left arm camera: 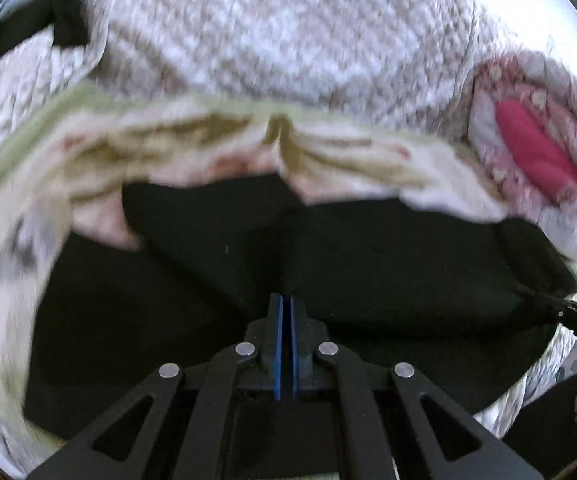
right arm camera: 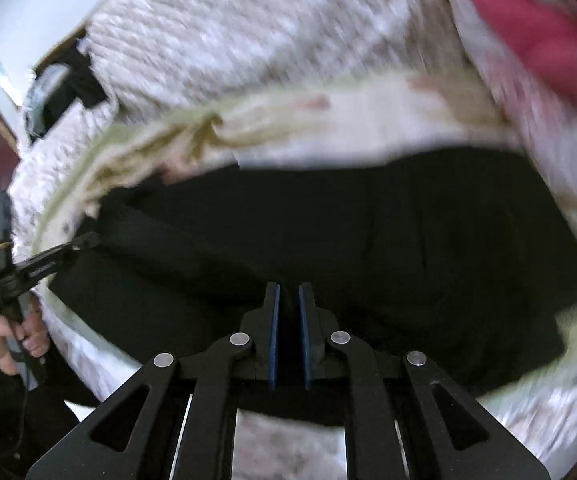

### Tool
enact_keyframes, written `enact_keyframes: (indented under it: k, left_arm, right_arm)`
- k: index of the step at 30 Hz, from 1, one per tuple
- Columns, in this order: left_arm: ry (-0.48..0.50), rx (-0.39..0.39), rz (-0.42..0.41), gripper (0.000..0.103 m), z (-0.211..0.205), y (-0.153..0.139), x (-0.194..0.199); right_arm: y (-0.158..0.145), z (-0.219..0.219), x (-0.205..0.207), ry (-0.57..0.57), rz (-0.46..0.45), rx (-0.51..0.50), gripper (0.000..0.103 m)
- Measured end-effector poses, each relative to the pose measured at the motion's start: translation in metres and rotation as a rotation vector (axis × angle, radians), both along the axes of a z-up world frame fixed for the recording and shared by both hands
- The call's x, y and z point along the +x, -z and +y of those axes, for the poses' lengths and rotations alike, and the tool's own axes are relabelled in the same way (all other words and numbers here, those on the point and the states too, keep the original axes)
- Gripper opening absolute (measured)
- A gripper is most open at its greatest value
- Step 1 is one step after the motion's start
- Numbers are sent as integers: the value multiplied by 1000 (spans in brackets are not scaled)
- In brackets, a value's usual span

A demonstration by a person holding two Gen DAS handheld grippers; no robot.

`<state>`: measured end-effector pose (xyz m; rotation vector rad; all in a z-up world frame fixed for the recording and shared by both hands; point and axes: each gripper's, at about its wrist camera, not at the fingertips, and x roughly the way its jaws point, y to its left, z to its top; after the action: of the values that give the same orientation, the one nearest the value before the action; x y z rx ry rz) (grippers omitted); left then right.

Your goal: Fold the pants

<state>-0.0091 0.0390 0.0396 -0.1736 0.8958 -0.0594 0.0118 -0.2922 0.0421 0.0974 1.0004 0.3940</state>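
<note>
Black pants (left arm camera: pixel 328 256) lie spread on a bed, filling the lower middle of the left wrist view; they also show in the right wrist view (right arm camera: pixel 388 232). My left gripper (left arm camera: pixel 286 300) is shut, its blue pads pinching the near edge of the pants. My right gripper (right arm camera: pixel 288 292) is shut on the pants' near edge, with dark cloth between its blue pads. The right gripper also shows at the far right of the left wrist view (left arm camera: pixel 528 292), at the pants' edge. The left gripper shows at the left of the right wrist view (right arm camera: pixel 88 240), on the pants' corner.
The pants rest on a cream and green blanket (left arm camera: pixel 208 140) over a pinkish-white patterned bedspread (left arm camera: pixel 288 32). A bundle with a pink patch (left arm camera: pixel 536 156) lies at the right. A black item (right arm camera: pixel 80 80) sits at the bed's far left. A hand (right arm camera: pixel 8 336) holds the left gripper.
</note>
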Motion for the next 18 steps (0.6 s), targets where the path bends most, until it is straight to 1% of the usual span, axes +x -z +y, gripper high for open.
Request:
enact_keyframes:
  k: [2,5,8,9,10,11,12,13,16,18]
  left_arm:
    - [-3,-2,23,5,0,7,-11]
    - [-19,-20,26,5,5,5,-22]
    - [-38,-24,-2,6,9,-4,-28]
    - [-42,-21,-13,8,9,-7,-27]
    - [-43,-18,-26,17,9,-11,-25]
    - [-40,-15,-42,24,8,-16,-22]
    - [-41,-10,-54,39,8,-19,-17]
    - [-45,-1,-63,46,7,-23,-10]
    - [-18,18,-78,49,-2,-29,14]
    - [9,69,-60,50,-13,-25,36]
  right_arm:
    - [9,-3,-9,6,37,22,10]
    - [5,-9,-20,34,19,66,20]
    - [2,-16,-35,86,1,118,28]
    - [1,-19,-40,101,-3,135,32]
    - [0,-21,-43,116,-6,149,36]
    - [0,-24,-43,133,-10,160,44]
    - [-1,-26,-45,150,-14,168,46]
    - [-1,-30,-47,167,-13,178,46]
    - [0,-39,-48,220,-5,202,46]
    - [-1,-45,-48,255,-6,211,46]
